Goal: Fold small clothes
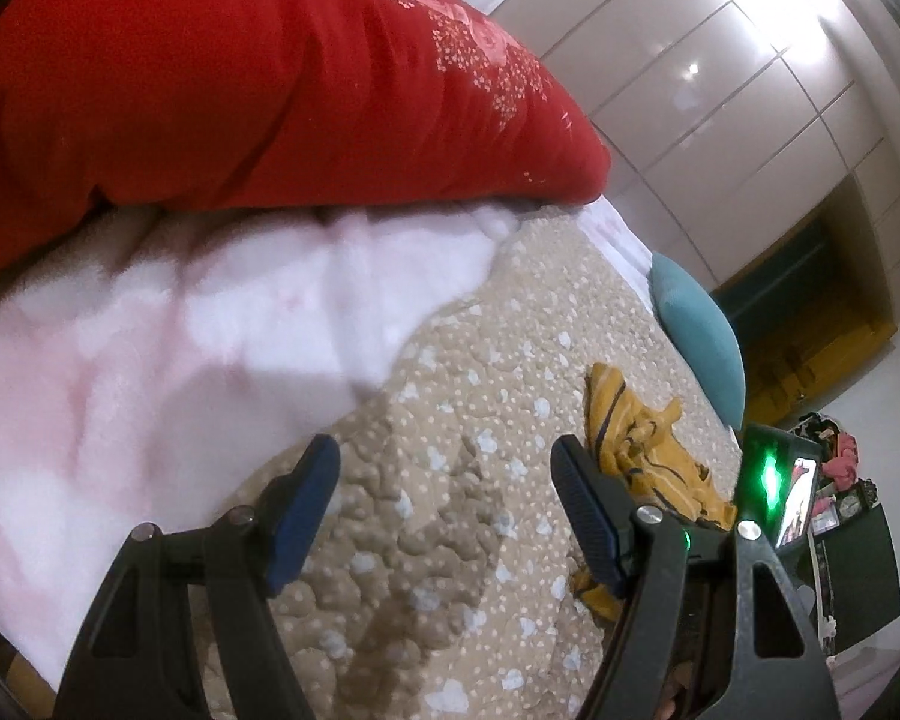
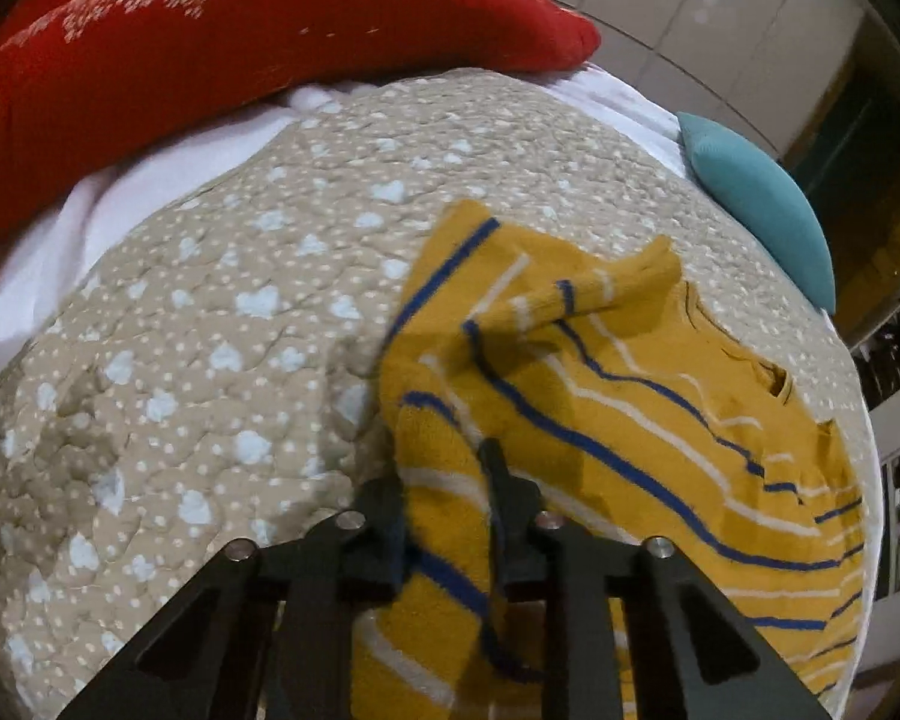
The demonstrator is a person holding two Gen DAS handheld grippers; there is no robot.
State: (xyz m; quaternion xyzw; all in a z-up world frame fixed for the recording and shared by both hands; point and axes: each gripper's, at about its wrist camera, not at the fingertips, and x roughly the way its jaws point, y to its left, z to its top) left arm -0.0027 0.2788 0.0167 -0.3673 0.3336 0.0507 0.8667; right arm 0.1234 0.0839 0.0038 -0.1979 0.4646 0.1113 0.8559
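Cloth, a small yellow shirt (image 2: pixel 618 396) with blue and white stripes, lay rumpled on the beige quilt (image 2: pixel 222 324) that covered the bed. In the right wrist view it filled the area from 12 to 5 o'clock of the right gripper (image 2: pixel 444 492), spreading toward the quilt's far edge, one sleeve folded up and over its middle. The right gripper's jaws were clamped on a bunched fold of the shirt's near edge, with fabric squeezed up between the two dark fingers (image 2: pixel 507 498) and more of it hanging down below them.

From the left wrist view the shirt (image 1: pixel 636 450) sat at about 2 o'clock of the left gripper (image 1: pixel 444 504), partly behind the right-hand finger. The left gripper's jaws stood well apart, blue pads (image 1: pixel 303 507) facing each other over bare quilt (image 1: pixel 450 372) and holding nothing.

A red duvet (image 1: pixel 240 72) was heaped at 11 o'clock in both views, resting on a pinkish-white blanket (image 1: pixel 150 348) that lapped over the quilt's far side. A teal cushion (image 2: pixel 762 204) lay at the quilt's edge at 2 o'clock, near the shirt but apart from it. Pale wardrobe doors (image 1: pixel 720 78) rose behind the bed. A device with a green light (image 1: pixel 768 474) showed at 3 o'clock in the left view, just beside the shirt.
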